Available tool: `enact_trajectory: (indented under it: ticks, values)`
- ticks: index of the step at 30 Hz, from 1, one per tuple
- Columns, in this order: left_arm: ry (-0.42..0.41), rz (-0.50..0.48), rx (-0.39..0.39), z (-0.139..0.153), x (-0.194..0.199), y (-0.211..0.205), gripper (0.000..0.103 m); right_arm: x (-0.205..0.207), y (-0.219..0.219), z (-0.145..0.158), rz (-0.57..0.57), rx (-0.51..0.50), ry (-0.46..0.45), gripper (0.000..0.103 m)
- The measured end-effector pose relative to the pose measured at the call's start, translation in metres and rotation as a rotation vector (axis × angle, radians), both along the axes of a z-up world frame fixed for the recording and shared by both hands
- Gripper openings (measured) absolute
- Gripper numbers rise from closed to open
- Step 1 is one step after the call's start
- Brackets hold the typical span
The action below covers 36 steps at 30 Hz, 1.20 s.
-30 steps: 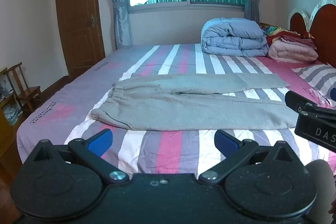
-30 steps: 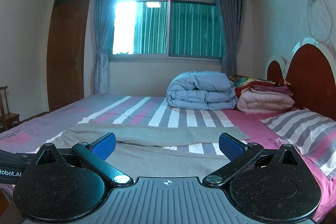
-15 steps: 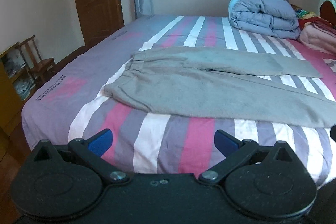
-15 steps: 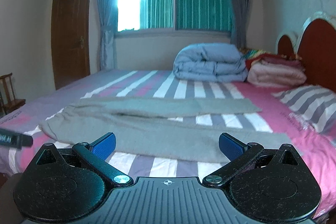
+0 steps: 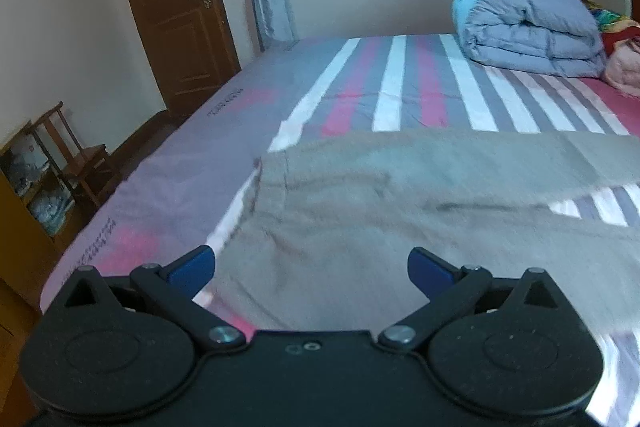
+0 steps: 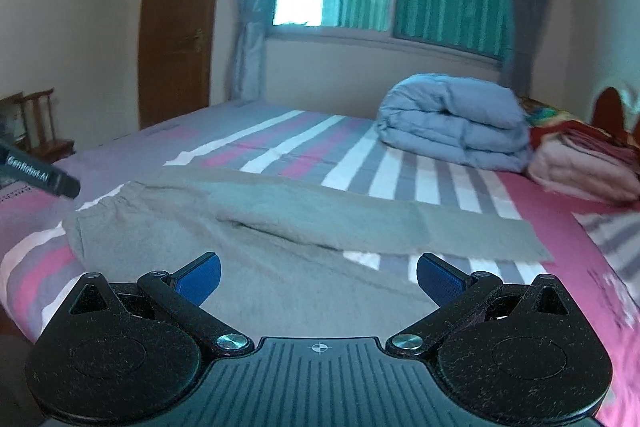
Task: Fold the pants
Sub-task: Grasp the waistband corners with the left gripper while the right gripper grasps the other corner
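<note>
Grey pants (image 5: 360, 211) lie flat on the striped bed, waistband to the left, legs running right; they also show in the right wrist view (image 6: 256, 235). My left gripper (image 5: 310, 269) is open and empty, hovering just above the pants near the waistband's near corner. My right gripper (image 6: 318, 277) is open and empty, above the near leg around the crotch. Part of the left gripper (image 6: 40, 175) shows at the left edge of the right wrist view.
A folded blue quilt (image 5: 528, 27) and stacked blankets (image 6: 584, 163) sit at the far right of the bed (image 5: 180, 179). A wooden door (image 5: 176, 3), a small chair (image 5: 72, 155) and a headboard (image 6: 612, 107) surround the bed.
Both grippers have moved forward and down toward the pants. The left one now hovers over the waistband area, the right one over the near leg. Both stay open.
</note>
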<state>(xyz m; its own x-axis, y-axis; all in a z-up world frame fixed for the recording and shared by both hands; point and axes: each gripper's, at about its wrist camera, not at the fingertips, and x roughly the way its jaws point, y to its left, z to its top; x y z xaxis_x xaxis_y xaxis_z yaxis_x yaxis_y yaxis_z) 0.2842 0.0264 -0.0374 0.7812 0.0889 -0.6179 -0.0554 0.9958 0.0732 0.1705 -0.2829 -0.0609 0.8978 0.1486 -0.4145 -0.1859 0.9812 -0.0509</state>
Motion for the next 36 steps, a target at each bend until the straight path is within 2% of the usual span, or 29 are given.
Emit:
enact_trajectory:
  ticks: [7, 15, 18, 23, 26, 31, 36]
  values:
    - [0.046, 0.010, 0.052, -0.015, 0.062, 0.009, 0.090, 0.087, 0.011, 0.008, 0.077, 0.005, 0.047, 0.103]
    - [0.081, 0.007, 0.069, -0.033, 0.108, 0.021, 0.084, 0.177, 0.026, 0.009, 0.155, 0.038, 0.134, 0.103]
    - [0.090, 0.008, 0.092, -0.043, 0.128, 0.025, 0.077, 0.205, 0.035, 0.009, 0.197, -0.001, 0.124, 0.103]
    - [0.135, -0.002, 0.082, -0.062, 0.163, 0.035, 0.058, 0.251, 0.048, 0.003, 0.262, -0.033, 0.152, 0.103]
    - [0.157, -0.016, 0.094, -0.075, 0.180, 0.041, 0.053, 0.274, 0.057, -0.006, 0.293, -0.071, 0.167, 0.103]
    - [0.179, -0.035, 0.127, -0.094, 0.205, 0.052, 0.047, 0.311, 0.070, -0.025, 0.355, -0.141, 0.190, 0.103]
    - [0.214, -0.027, 0.117, -0.109, 0.228, 0.071, 0.047, 0.343, 0.079, -0.046, 0.408, -0.193, 0.211, 0.103]
